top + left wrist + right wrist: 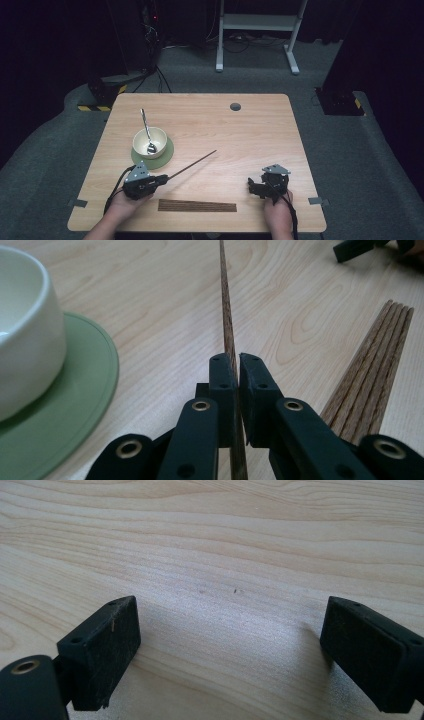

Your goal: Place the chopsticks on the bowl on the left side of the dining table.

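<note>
Dark floor surrounds the pale wooden surface [250, 130], lit from above. Left tongs [232, 372] are closed on a single dark wooden stick [226, 315], which extends forward over the bare wood toward the centre. Just beside them lies a flat row of similar sticks [197, 205] along the near edge. Behind, a cream bowl [150, 141] holding a metal spoon [146, 131] sits on a green saucer [167, 154]. Right tongs [230, 650] rest low over bare wood, jaws wide apart, gripping nothing.

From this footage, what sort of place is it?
Probably a lab or recording studio: a lone wooden table on grey carpet, dark curtains around it, an equipment rack with cables behind, and handheld grippers, left and right.
</note>
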Motion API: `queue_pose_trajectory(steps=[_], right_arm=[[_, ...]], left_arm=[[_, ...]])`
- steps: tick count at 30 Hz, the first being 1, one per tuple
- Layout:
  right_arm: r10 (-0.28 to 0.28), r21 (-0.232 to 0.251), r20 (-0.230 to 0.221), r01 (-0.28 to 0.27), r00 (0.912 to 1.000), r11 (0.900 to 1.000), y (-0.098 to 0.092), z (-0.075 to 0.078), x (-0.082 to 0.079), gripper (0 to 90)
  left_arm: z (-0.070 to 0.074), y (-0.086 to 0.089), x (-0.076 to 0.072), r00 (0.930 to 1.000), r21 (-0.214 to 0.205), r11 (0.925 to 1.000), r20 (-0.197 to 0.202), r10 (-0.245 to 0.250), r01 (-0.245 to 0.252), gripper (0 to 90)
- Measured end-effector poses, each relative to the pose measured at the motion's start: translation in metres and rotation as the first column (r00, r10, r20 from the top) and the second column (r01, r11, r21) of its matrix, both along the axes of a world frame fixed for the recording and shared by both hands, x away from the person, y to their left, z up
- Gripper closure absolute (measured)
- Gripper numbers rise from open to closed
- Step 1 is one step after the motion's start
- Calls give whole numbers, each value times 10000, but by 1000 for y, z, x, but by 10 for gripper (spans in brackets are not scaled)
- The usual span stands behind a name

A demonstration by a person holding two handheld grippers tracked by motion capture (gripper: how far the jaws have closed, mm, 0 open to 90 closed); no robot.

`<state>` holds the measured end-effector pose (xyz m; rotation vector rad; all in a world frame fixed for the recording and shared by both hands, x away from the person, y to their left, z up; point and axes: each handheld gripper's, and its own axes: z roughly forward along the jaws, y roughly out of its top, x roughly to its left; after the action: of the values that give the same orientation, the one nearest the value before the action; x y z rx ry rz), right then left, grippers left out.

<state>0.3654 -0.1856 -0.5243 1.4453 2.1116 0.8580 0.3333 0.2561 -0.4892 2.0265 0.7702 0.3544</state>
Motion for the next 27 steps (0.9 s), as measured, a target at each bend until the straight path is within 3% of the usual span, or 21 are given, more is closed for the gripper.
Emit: queue_pose_trajectory(steps=[2, 6, 12, 22, 27], right_arm=[[10, -16, 11, -10, 10000, 10000, 0, 0, 0, 88], [25, -19, -4, -25, 10000, 10000, 0, 0, 0, 88], [47, -22, 5, -47, 10000, 10000, 1, 0, 0, 88], [60, -34, 14, -60, 10000, 10000, 1, 0, 1, 87], [59, -35, 17, -59, 10000, 10000, 1, 0, 1, 87]], left_arm=[[5, 4, 1, 9998, -53, 10000, 206, 32, -31, 845], [10, 9, 2, 9994, -110, 9999, 326, 110, -106, 845], [19, 20, 6, 9985, -511, 9981, 402, 374, -353, 845], [30, 35, 13, 9957, -346, 9963, 455, 808, -793, 845], [33, 40, 14, 9905, -267, 9925, 657, 1204, -1189, 845]])
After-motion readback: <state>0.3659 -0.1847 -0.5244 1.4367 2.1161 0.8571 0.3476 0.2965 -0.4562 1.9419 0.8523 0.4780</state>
